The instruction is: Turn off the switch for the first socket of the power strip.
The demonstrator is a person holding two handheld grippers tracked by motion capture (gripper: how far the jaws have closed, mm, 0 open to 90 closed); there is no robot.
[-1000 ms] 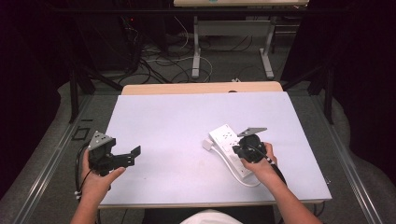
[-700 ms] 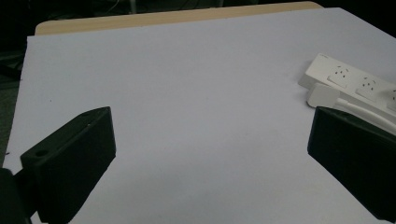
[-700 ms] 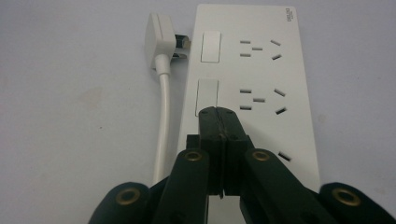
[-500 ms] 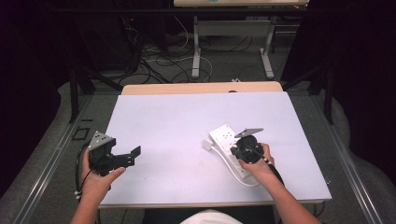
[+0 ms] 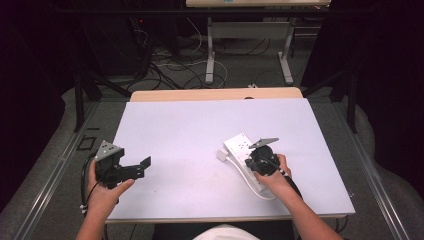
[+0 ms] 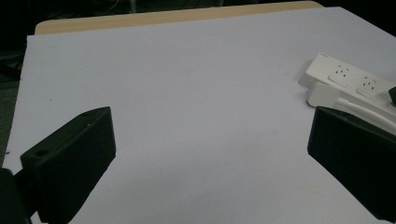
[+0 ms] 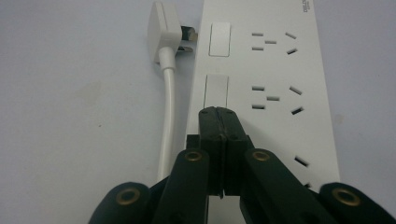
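A white power strip (image 5: pixel 246 159) lies flat on the counter (image 5: pixel 200 130), toward its right side and closer to the near edge than the far one, set at a slant to the edges. Its cord (image 7: pixel 166 116) runs alongside the body, and the white plug (image 7: pixel 163 30) rests on the counter just beside the strip's far end, not pushed into any socket.

The strip looks like a rigid plastic bar, light enough to slide if nudged, with a smooth and probably slippery top. Its long side edges seem the best place to take hold, pinched across the width. The cord is soft and will trail or tug the body; the plug is small and hard and would be gripped by its flat sides.

The right gripper (image 7: pixel 217 114) has its fingers closed together with nothing between them, tips over or against the rocker switch (image 7: pixel 216 91) of the strip's second outlet; I cannot tell whether they actually touch. The left gripper (image 5: pixel 131 169) sits near the counter's near left corner, fingers (image 6: pixel 70 163) spread wide and empty, well apart from the strip.

No containers are on the counter.
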